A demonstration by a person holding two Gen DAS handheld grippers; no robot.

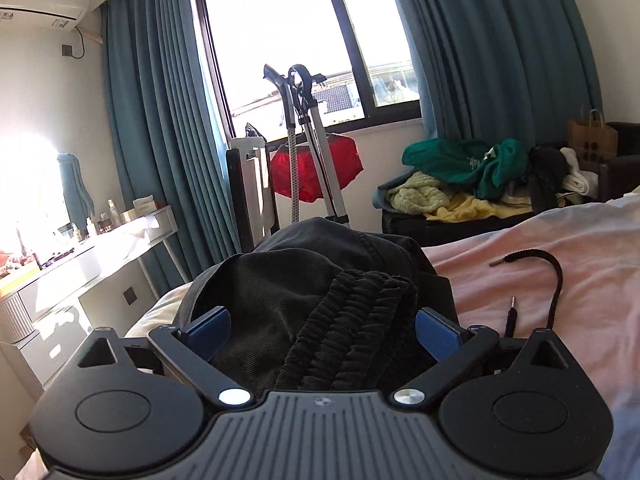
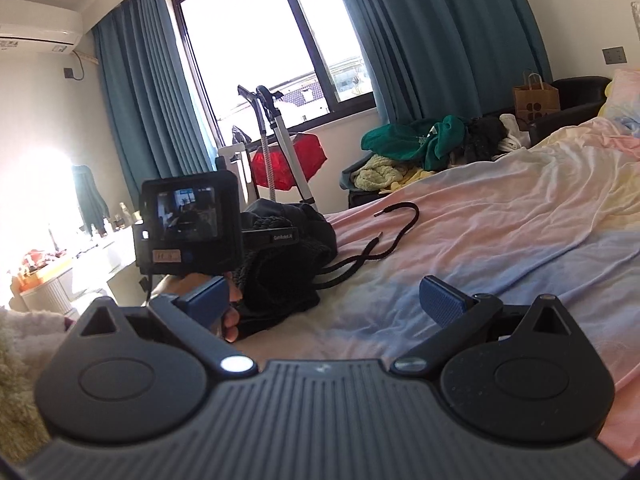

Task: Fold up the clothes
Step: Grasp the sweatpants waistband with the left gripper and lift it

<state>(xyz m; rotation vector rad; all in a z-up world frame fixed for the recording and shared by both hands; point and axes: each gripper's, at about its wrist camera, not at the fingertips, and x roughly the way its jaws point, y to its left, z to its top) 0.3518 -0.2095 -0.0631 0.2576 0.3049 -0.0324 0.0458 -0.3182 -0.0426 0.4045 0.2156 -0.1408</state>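
Claw fingers of the left claw spread wide around the bunched black trousers, touching the ribbed waistband without pinching it. Right claw gapes empty over the bed. Trousers lie crumpled near the bed's edge, long axis unclear, drawstring trailing rightward.

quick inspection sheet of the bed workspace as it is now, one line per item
surface: bed with rumpled pink, blue and pale yellow sheet.
job's things: bunched black trousers with ribbed elastic waistband at the bed's left edge; their black metal-tipped drawstring trails onto the sheet.
clutter: heap of green, yellow and dark clothes beyond the bed.
grippers: left gripper open, jaws either side of the waistband; right gripper open over bare sheet, holding nothing.
cables: nothing seen on the bed.
surroundings: teal curtains, bright window, red garment on a steamer stand, brown paper bag, sunlit dressing table.
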